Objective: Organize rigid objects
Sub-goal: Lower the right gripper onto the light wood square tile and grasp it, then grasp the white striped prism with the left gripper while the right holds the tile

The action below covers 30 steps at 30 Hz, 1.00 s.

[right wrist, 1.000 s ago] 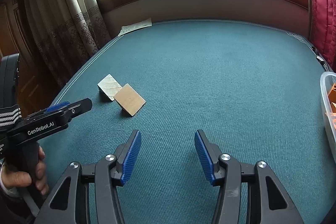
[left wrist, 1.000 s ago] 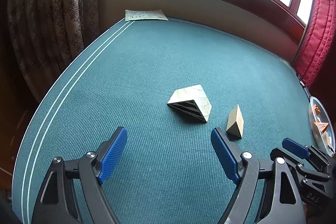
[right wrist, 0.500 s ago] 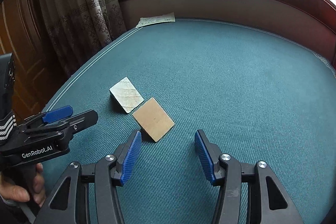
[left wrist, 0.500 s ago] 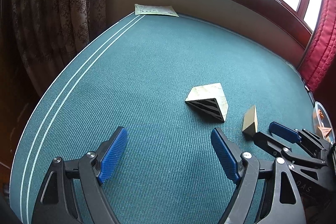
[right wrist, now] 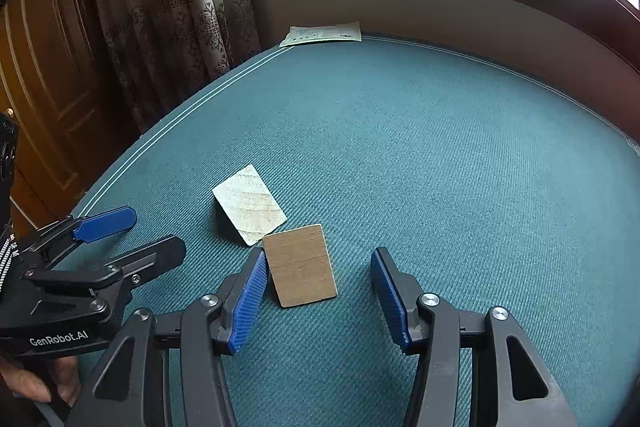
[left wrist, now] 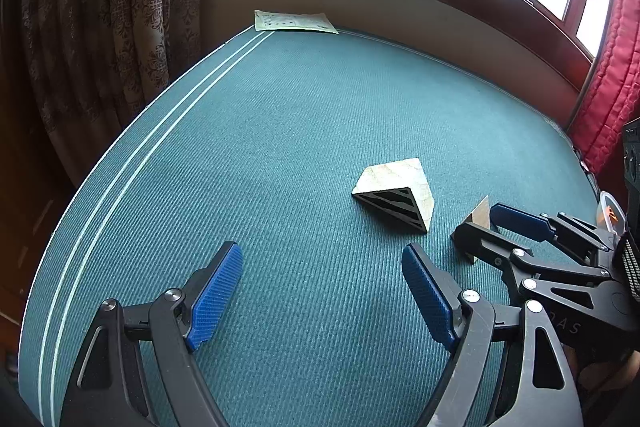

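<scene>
While both grippers are held above the teal tabletop [left wrist: 280,131], nothing is gripped by either. The left gripper [left wrist: 322,297] is seen w/ its blue pads [left wrist: 216,297] spread wide, only bare cloth between them. The right gripper [right wrist: 318,297] is also held apart, less wide; the brown wooden block [right wrist: 300,265] lies on the cloth between its jaws, at approx. 11 o'clock from the gap's middle, very near the left pad [right wrist: 250,301]; whether it is touched cannot be told. The right pad is kept clearly apart from it.

In the right wrist view, a pale wooden wedge [right wrist: 250,205] is placed at 11 o'clock of the brown block, corners nearly meeting. In the left wrist view the pale wedge [left wrist: 400,193] shows a black striped triangular end face, and the brown block [left wrist: 480,215] is partly hidden behind the right gripper [left wrist: 496,231] at 4 o'clock of it.

A paper sheet [left wrist: 294,21] is laid at the far edge, 12 o'clock. A clear container [left wrist: 606,215] w/ orange pieces is seen at 3 o'clock, at the frame's edge. A curtain [right wrist: 172,7] hangs at 10 o'clock.
</scene>
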Tool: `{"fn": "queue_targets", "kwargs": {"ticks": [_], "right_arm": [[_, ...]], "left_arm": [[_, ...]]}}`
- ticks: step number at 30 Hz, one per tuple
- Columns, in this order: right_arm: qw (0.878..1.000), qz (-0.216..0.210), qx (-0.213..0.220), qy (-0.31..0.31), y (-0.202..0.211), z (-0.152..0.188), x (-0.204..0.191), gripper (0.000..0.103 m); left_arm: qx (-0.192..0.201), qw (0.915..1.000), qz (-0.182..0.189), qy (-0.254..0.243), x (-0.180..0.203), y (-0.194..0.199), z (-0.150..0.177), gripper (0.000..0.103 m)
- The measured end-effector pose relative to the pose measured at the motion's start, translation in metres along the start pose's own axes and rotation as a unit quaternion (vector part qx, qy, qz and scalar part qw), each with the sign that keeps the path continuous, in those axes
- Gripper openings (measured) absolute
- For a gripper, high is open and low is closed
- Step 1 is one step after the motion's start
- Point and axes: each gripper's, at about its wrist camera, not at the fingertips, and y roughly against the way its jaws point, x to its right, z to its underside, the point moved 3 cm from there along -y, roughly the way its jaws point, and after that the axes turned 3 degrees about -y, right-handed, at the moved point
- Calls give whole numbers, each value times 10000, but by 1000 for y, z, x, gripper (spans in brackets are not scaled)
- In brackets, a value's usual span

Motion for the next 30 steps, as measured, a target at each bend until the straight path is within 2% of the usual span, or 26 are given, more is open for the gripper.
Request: {"fn": "queue_targets", "kwargs": {"ticks": [4, 10, 19, 30], "right_arm": [[10000, -30, 13, -14, -1, -1, -1, 56], [9999, -52, 75, -69, 1, 0, -4, 33], [9986, 130, 230, -451, 16, 8, 14, 33], [9954, 206, 293, -885, 38, 31, 34, 33]], "left_arm": [[2, 10000, -10, -9, 0, 0, 0, 83], [-13, 10000, -57, -40, 3, -2, -2, 83], [-43, 9999, -78, -103, 9, -2, -7, 83], [-142, 9998, 14, -111, 36, -10, -24, 83]]}}
